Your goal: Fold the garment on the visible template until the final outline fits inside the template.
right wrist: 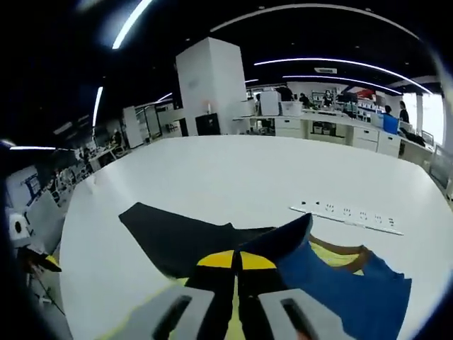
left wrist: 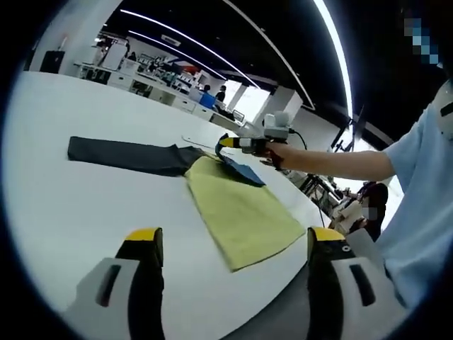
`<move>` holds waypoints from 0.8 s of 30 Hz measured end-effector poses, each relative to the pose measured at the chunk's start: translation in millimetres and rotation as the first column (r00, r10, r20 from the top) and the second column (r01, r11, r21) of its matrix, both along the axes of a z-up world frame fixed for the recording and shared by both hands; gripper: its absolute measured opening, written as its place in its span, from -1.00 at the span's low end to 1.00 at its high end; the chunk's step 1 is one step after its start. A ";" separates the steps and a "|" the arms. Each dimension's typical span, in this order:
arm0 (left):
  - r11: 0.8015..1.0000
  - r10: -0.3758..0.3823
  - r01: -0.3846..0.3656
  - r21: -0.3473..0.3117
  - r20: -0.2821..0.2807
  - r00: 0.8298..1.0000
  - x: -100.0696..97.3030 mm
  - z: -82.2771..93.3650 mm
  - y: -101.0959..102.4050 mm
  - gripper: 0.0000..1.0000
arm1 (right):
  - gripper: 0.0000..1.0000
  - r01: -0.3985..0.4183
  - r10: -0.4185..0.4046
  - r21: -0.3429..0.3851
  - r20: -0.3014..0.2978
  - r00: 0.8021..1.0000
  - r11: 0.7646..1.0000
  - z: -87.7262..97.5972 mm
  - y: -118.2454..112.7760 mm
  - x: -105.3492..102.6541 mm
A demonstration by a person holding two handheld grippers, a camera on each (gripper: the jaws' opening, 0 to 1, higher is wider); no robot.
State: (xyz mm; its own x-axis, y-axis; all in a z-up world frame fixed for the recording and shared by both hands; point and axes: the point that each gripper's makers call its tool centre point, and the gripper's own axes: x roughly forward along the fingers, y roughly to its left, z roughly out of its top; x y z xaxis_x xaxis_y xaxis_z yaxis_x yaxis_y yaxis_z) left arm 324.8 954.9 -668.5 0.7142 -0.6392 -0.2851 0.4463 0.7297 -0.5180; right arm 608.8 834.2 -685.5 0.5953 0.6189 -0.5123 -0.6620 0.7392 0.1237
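Left gripper (left wrist: 230, 244): jaws spread wide, holding nothing, above the white table (left wrist: 64, 205). Yellow template (left wrist: 241, 209) lies at 12 o'clock from it. Right gripper (right wrist: 237, 261), jaws pinched together on the dark garment (right wrist: 180, 237), probably at its blue lining, lifting it. Power strip (right wrist: 347, 214) at 2 o'clock on table.

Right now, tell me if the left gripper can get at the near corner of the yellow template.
Probably yes. The left gripper is open and hovers above the white table, and the yellow template has its near corner lying bare between the jaws. The right gripper holds the dark garment at the far end, out of the way.
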 end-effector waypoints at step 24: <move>0.999 0.032 -0.034 -0.041 -0.033 0.999 -0.6 -10.5 6.7 0.61 | -1.00 -0.083 0.078 -0.034 -0.117 0.990 0.996 -52.8 34.7 -17.0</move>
State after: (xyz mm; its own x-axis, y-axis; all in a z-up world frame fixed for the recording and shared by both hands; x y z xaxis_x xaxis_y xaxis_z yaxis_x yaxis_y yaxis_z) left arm 324.2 961.6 -679.1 0.7259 -0.6272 -0.2822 0.4051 0.7215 -0.5615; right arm 591.9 869.0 -738.3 0.4795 0.6411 -0.5992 -0.7025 0.6896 0.1757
